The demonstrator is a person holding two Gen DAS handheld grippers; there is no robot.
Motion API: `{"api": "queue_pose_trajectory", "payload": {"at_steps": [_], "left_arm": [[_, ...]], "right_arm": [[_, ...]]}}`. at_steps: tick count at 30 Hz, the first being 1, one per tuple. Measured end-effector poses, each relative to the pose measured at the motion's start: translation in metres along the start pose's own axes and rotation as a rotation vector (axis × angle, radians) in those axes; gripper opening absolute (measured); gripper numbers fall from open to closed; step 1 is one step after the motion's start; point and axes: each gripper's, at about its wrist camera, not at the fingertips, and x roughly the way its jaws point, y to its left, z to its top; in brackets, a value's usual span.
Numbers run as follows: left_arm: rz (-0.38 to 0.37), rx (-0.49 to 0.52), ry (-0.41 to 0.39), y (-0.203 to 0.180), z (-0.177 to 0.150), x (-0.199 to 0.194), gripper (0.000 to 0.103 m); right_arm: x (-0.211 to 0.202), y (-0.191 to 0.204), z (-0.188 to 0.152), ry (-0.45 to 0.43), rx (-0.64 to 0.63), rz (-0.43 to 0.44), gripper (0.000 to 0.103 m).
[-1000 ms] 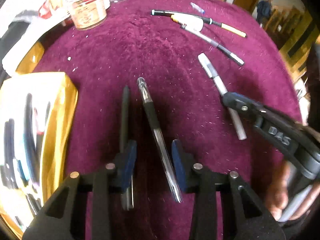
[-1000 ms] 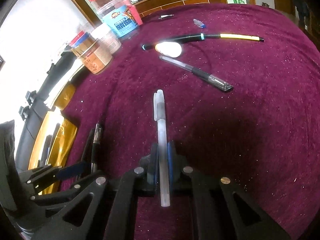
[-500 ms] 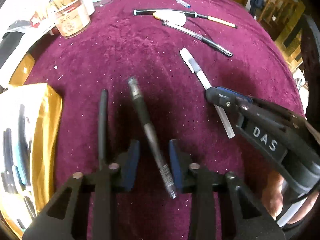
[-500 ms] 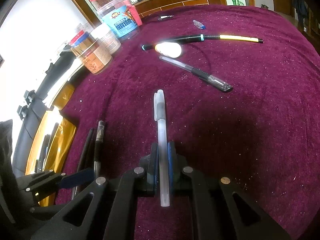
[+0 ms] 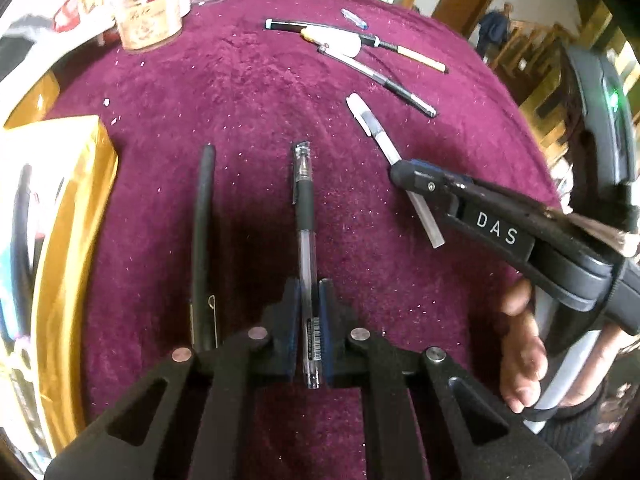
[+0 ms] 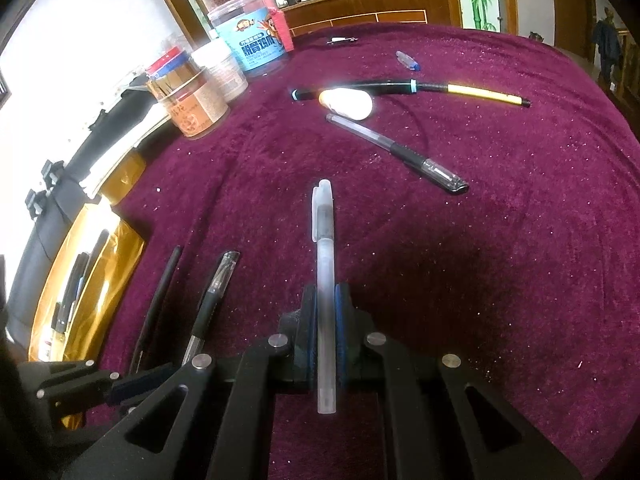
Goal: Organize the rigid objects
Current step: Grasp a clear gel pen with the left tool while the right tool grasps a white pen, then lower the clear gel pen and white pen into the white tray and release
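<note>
— On the maroon cloth [image 5: 248,92], what between the pads of the left gripper [image 5: 308,322]?
— Clear gel pen [image 5: 306,240], pinched near its rear end, jaws pressed against the barrel; capped tip pointing away along the fingers.
— And just left of it?
— Black pen [image 5: 201,240], lying loose on the cloth, roughly parallel, apart from the fingers.
— Over on the right side?
— Right gripper [image 6: 326,324] closed on a frosted white pen [image 6: 325,280], cap end forward, rear end sticking out behind the pads.
— Beyond those two?
— Another clear gel pen [image 6: 400,152], a white oval object [image 6: 347,103] and a long black-and-yellow pen [image 6: 420,89], all resting farther back.
— At the left edge?
— Gold box [image 5: 76,216] with pens inside; jars [image 6: 196,100] near the far left rim.
</note>
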Motion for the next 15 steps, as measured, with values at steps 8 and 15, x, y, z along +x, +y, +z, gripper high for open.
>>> {"api": "queue_pose_trajectory", "payload": {"at_steps": [8,15], "left_arm": [[-0.047,-0.055,0.026,0.006,0.002,0.001,0.006],[-0.101,-0.052,-0.047,0.003,-0.027,-0.037,0.006]], "right_arm": [[-0.001,0.003,0.0,0.003,-0.01,-0.016,0.007],[-0.016,0.01,-0.001,-0.029,-0.009,0.124,0.007]]}}
